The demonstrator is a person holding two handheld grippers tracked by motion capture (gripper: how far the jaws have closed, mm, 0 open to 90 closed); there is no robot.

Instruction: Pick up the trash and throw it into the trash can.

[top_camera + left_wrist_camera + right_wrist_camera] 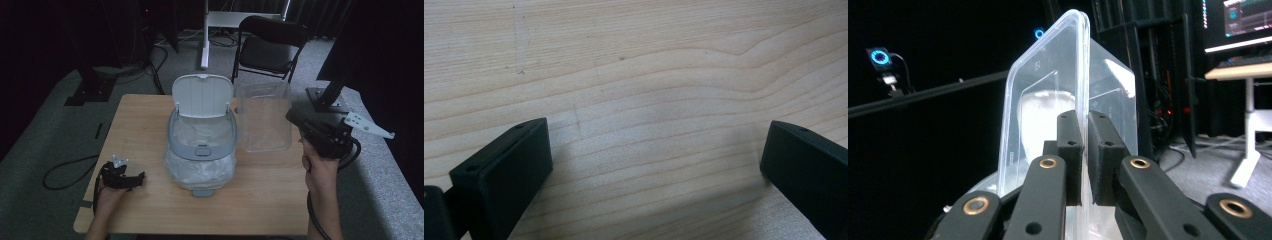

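- So, the table (260, 200) is light wood with a plain grain, and it's sitting on grey carpet (45, 130) in a pretty dark room.
- Behind it: one black folding chair (267, 47), one white stand leg (205, 35), and dark frames off to both sides. Cables run over the floor on the left.
- From the right gripper view you can also see a lit monitor (1238, 22) over a desk (1243, 70), plus two small blue ring lights in the dark.
- Count on the table: one white bin (201, 145) with a bag liner inside and its flip lid standing open, and one clear plastic tub (263, 117).
- The tub is up off the wood, tipped on its side just right of the bin, open face toward the camera.
- Right gripper (295, 120) is pinched onto the tub's rim; in its own view the rim runs between the two pads (1069, 145), which sit nearly together.
- Left gripper (135, 179) rests low at the near left corner, well away from the bin, jaws spread wide with bare wood between them.
- Two grippers, two hands, one bin, one tub.
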